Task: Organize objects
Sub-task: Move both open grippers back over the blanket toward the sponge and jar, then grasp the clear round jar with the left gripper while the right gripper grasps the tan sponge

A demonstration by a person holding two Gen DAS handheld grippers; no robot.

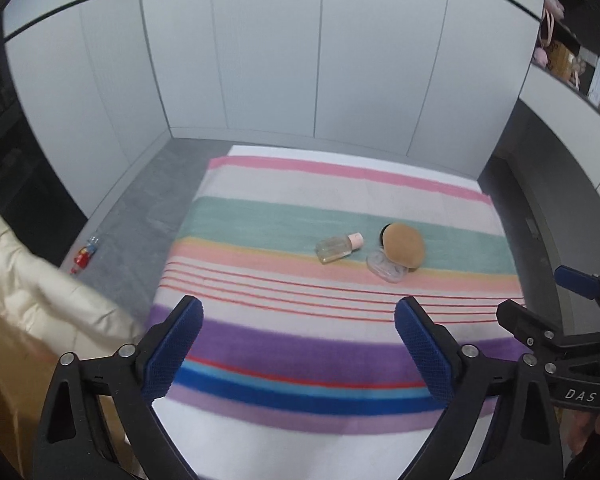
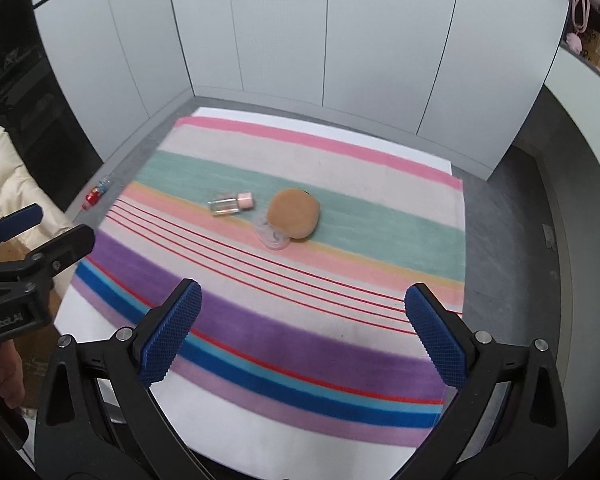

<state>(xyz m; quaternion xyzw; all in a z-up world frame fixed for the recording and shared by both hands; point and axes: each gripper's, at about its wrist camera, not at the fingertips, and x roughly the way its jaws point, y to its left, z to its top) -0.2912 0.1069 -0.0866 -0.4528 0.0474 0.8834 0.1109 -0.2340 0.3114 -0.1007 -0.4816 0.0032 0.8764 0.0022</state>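
Objects to be organized lie together ahead of both sets of jaws on a striped towel (image 1: 300,344): a small clear bottle (image 1: 337,249) with a pink cap, a tan puff (image 1: 405,251), and a clear plastic case (image 1: 387,270) touching the puff. Left gripper (image 1: 299,342) and right gripper (image 2: 303,334) stand wide open, holding nothing, well short of the items. Nothing appears sorted yet; every pickup seems to remain.

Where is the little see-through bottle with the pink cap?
The small clear plastic bottle with a pink cap lies on its side mid-way up the striped towel, just left of the round tan powder puff, in both wrist views.
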